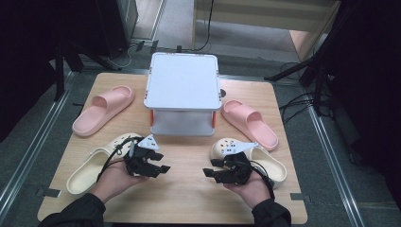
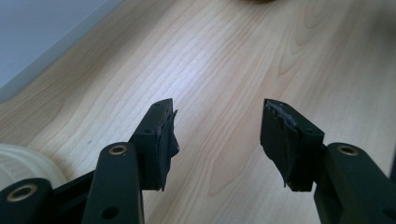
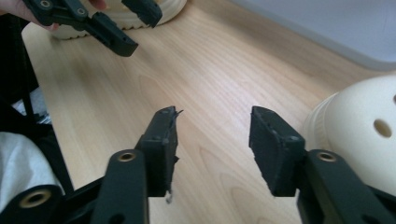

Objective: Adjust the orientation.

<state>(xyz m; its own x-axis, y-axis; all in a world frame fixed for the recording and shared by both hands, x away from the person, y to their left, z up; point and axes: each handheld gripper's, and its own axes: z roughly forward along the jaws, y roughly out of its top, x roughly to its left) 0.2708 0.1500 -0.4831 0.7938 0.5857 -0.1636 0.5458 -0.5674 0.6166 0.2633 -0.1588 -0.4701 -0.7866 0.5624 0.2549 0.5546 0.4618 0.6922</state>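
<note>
Wooden bench point(image 1: 189, 189), light grain, square-ish top.

White 2-tier rack point(image 1: 183, 92) sits at the back centre of the bench, orange posts between tiers. Using it as the landmark.

4 shoes around the rack:
- pink slide point(image 1: 101, 109) left of the rack, angled, apart from it
- 2nd pink slide point(image 1: 249, 124) right of the rack, heel end just beside the rack's front right corner
- cream clog point(image 1: 92, 166) front-left of the rack, toe toward the rack
- 2nd cream clog point(image 1: 265, 161) front-right of the rack, holed toe toward the rack

Left hand point(image 1: 116, 178) front-left of the rack, lying over the inner edge of the cream clog there. Right hand point(image 1: 250, 187) front-right of the rack, beside the 2nd cream clog; touching or not, cannot tell.

Left gripper point(image 1: 161, 163) sits low over bare bench in front of the rack, pointing inward toward the right one. Fingers point(image 2: 161, 140) spread wide, nothing between them, just wood grain behind. Pad rubber looks frayed at the edges.

Right gripper point(image 1: 210, 168) mirrors it, in front of the rack, pointing inward. Its fingers point(image 3: 271, 149) spread too, empty. In the right gripper view the 2nd cream clog's toe is just beside the right-hand finger, not touching.

The 2 grippers face each other, well apart, bare bench between them.
</note>
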